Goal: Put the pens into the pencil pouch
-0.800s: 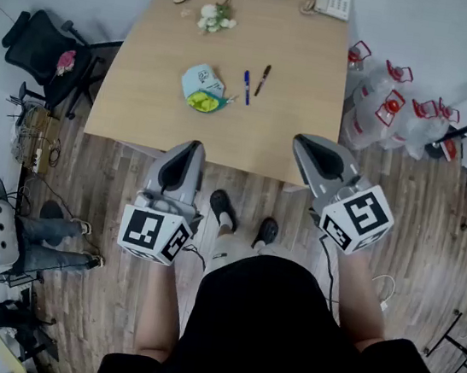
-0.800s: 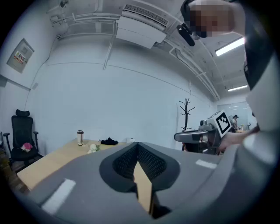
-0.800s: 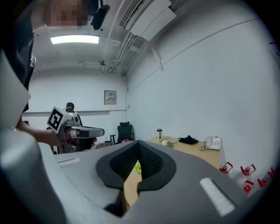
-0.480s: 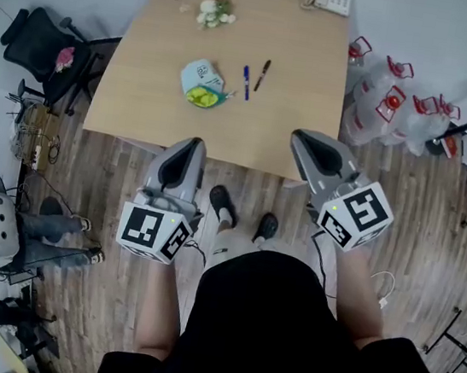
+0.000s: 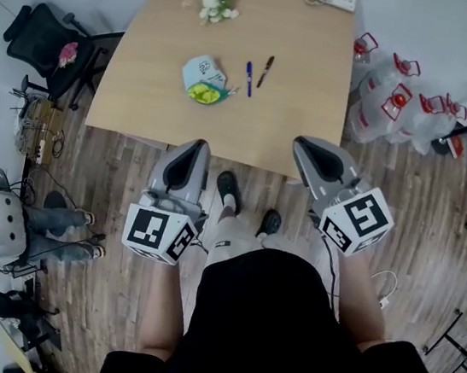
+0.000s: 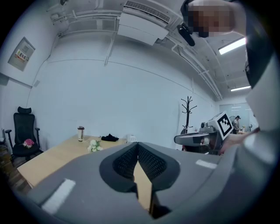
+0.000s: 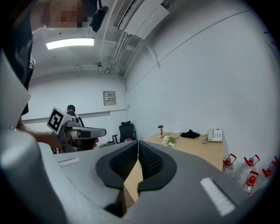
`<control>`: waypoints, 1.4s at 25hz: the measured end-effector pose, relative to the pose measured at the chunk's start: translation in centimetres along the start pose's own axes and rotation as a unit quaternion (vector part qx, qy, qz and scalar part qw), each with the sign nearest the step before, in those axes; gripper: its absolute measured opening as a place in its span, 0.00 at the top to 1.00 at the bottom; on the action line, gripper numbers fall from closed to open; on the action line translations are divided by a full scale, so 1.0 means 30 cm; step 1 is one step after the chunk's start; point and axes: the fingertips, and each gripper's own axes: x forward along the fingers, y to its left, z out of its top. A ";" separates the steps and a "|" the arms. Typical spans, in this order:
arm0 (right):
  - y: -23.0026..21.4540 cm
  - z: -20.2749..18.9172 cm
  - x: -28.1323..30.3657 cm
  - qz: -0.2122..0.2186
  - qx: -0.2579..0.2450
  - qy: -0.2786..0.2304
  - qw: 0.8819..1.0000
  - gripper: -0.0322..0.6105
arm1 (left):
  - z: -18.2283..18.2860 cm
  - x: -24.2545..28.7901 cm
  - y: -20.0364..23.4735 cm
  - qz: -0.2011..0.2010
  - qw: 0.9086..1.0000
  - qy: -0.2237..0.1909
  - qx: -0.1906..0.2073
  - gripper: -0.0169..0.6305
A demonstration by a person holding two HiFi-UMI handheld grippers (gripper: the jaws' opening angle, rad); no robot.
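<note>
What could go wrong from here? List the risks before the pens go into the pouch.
1. The left tool and right tool are both shut and empty, short of the table. If they arrive shut, they would likely shove the pens rather than grip them.
2. The blue pen and dark pen lie close together, so taking one may roll the other.
3. The pouch lies loose and may slide unless one tool steadies it.
</note>
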 end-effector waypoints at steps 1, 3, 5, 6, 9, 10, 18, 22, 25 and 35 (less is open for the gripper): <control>-0.003 -0.006 0.005 0.002 0.002 0.004 1.000 0.93 | -0.002 0.004 0.004 0.001 1.000 0.002 0.000 0.98; -0.005 -0.021 0.014 0.010 0.006 0.012 1.000 0.93 | -0.012 0.010 0.012 0.003 1.000 0.007 -0.002 0.98; -0.004 -0.033 0.025 0.017 0.011 0.017 1.000 0.93 | -0.023 0.013 0.021 0.002 1.000 0.012 -0.001 0.97; -0.005 -0.036 0.032 0.019 0.014 0.018 1.000 0.93 | -0.028 0.016 0.025 0.000 1.000 0.015 0.000 0.93; -0.016 -0.039 0.056 0.018 0.019 0.023 0.999 0.89 | -0.040 0.034 0.042 -0.007 1.000 0.024 0.001 0.88; -0.019 -0.044 0.065 0.017 0.022 0.028 0.999 0.88 | -0.046 0.041 0.048 -0.008 1.000 0.027 0.002 0.86; -0.061 -0.068 0.135 0.000 0.036 0.044 0.998 0.78 | -0.099 0.100 0.115 -0.019 0.999 0.049 -0.001 0.72; -0.083 -0.049 0.193 -0.008 0.035 0.050 0.998 0.78 | -0.085 0.138 0.183 -0.021 0.999 0.049 -0.001 0.71; -0.109 -0.037 0.249 -0.015 0.037 0.055 0.998 0.78 | -0.075 0.178 0.243 -0.021 0.998 0.051 0.001 0.71; -0.195 -0.039 0.501 -0.037 0.044 0.089 0.994 0.78 | -0.080 0.347 0.487 -0.040 0.996 0.073 0.017 0.70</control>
